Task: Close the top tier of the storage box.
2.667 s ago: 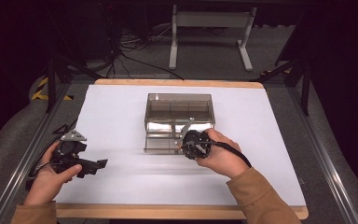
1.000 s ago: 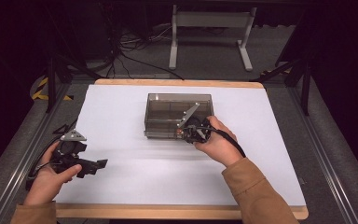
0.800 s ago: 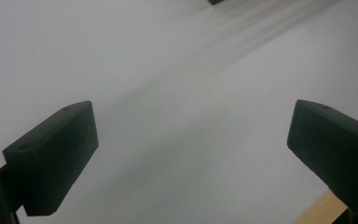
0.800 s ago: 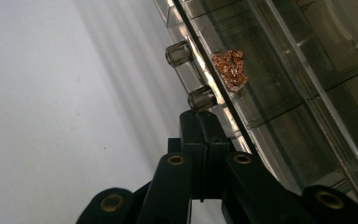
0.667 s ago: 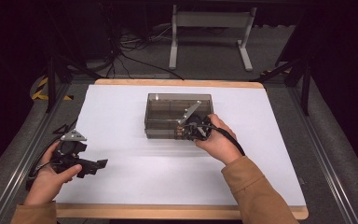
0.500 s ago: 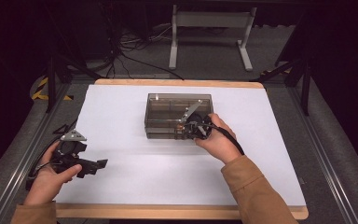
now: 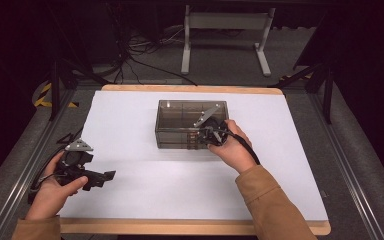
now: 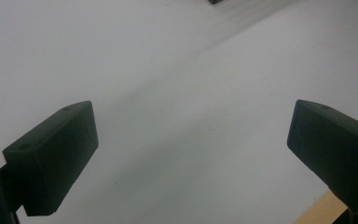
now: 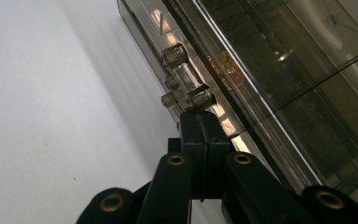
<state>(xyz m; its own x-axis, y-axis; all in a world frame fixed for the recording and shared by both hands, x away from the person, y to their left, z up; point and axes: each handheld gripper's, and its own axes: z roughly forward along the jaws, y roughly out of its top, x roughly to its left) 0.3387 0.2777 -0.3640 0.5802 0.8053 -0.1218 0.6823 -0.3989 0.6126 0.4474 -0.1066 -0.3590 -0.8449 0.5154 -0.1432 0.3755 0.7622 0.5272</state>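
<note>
Smoked clear plastic box sits right ahead of the right gripper, whose fingers are pressed together at its front latch. We judge it stiff, light, slick (hold the latch tab). Left gripper spread over bare counter.

Bright table, dark surroundings, blurred close-ups

Lid of the smoky clear box now down flat where it stood raised before, right gripper moved from the box's near right corner up against its near wall, jaws pressed together at the latch
</note>
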